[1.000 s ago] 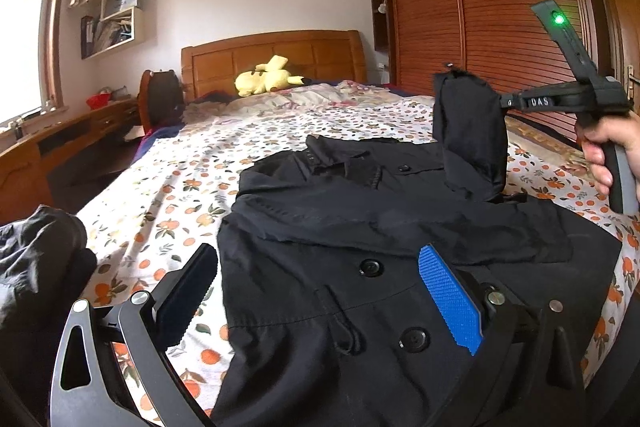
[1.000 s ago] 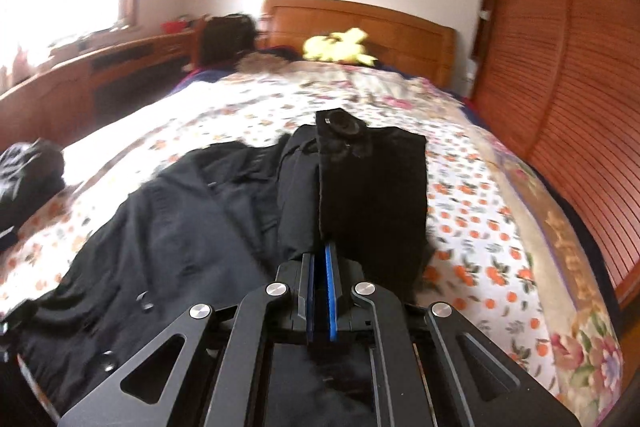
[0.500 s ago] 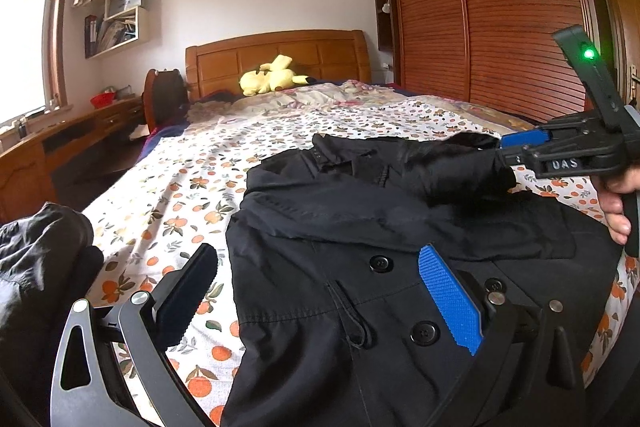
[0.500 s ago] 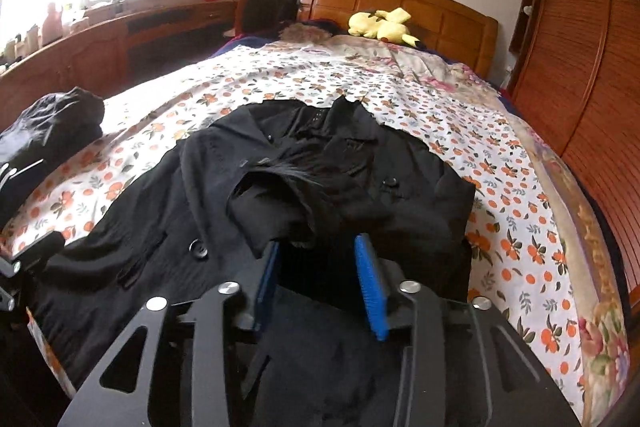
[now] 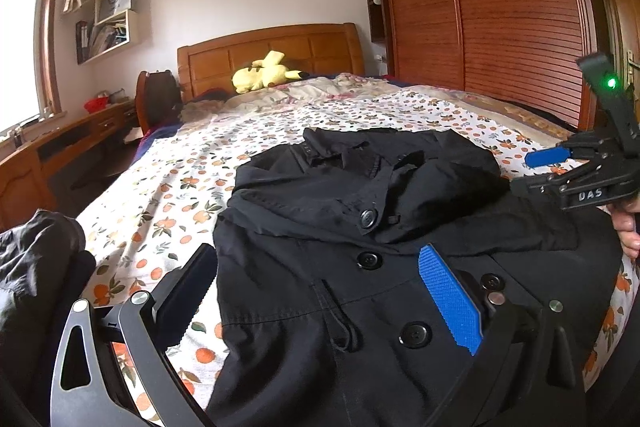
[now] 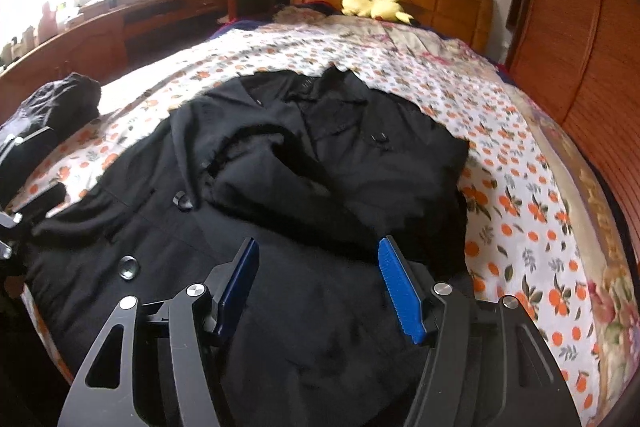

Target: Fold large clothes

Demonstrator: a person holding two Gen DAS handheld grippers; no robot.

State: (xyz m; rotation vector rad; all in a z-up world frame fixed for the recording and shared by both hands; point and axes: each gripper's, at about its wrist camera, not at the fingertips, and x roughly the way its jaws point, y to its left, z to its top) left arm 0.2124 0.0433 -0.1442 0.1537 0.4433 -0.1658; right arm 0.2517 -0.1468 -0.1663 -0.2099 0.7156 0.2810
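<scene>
Shelves [image 5: 108, 15] upper left of the left view, stuffed with books and papers, contents too small to make out. Red bowl [image 5: 96, 103] on the desk [image 5: 60, 143] below, inside not visible. Black coat [image 5: 360, 247] spread across mid-frame on the orange-print bedspread [image 5: 168, 203], buttons up, collar toward the headboard, one sleeve flopped rumpled over the chest. Right gripper [image 6: 318, 283] just been opening, blue pads spread over the cloth, nothing pinched. Left gripper [image 5: 320, 291] spread wide too, empty, low over the hem.
</scene>
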